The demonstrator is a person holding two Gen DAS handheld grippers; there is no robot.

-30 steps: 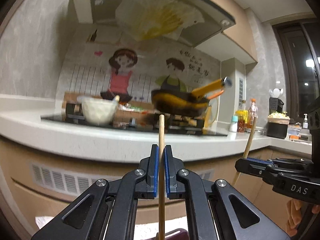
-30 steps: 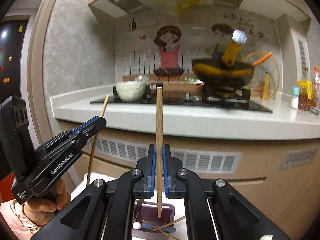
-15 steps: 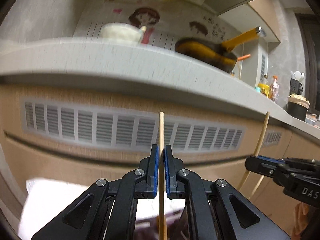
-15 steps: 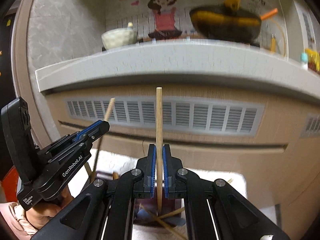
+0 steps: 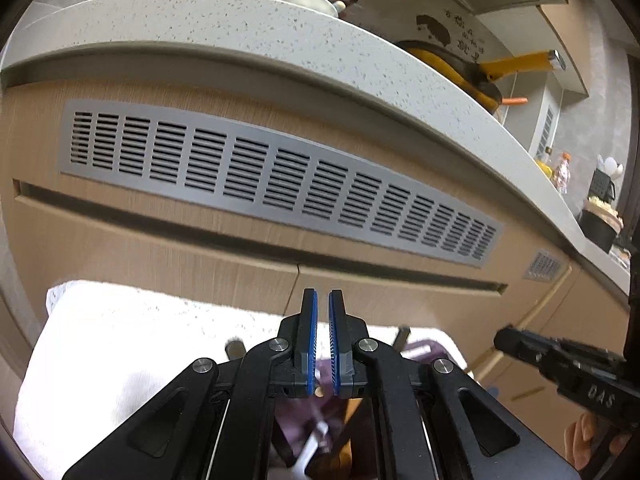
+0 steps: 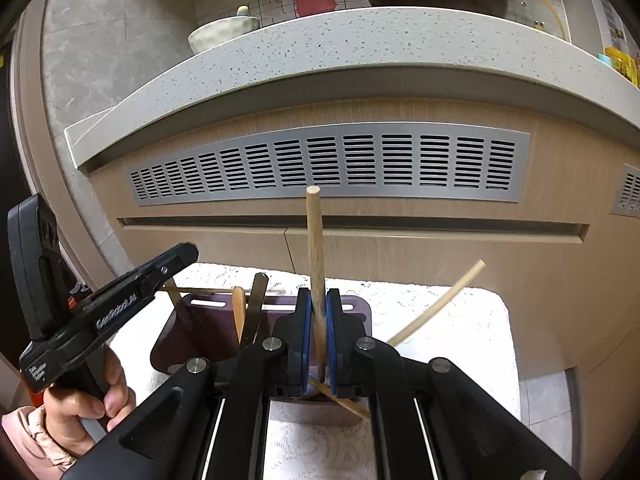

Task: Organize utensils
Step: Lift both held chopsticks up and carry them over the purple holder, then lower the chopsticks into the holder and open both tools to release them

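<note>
On the left, my left tool (image 5: 323,300) is clenched almost flat. In its own view I see only a round wooden end low between the pads. The right view shows a thin left chopstick (image 6: 171,294) hanging below its tip toward the purple utensil holder (image 6: 192,332), so I judge it is gripped near its top, though I cannot be sure. That stick sits close to the holder's left wall. I would nudge it inward before letting go, or it may drop outside onto the white cloth (image 6: 440,320) that the holder stands on.

The holder already has a metal handle (image 6: 259,292) leaning against its back wall with a wooden handle beside it.

My right tool (image 6: 318,300) is shut firmly on the right chopstick (image 6: 315,248). It stands nearly upright, with its lower end down inside the holder. From here I want a straight, slow descent with no roll, and I would open the pads only once the tip feels seated.

Further right, a leaning chopstick (image 6: 440,304) slants out over the rim and crosses beneath my pads. Bumping it could lever it out or tip the light holder.
</note>
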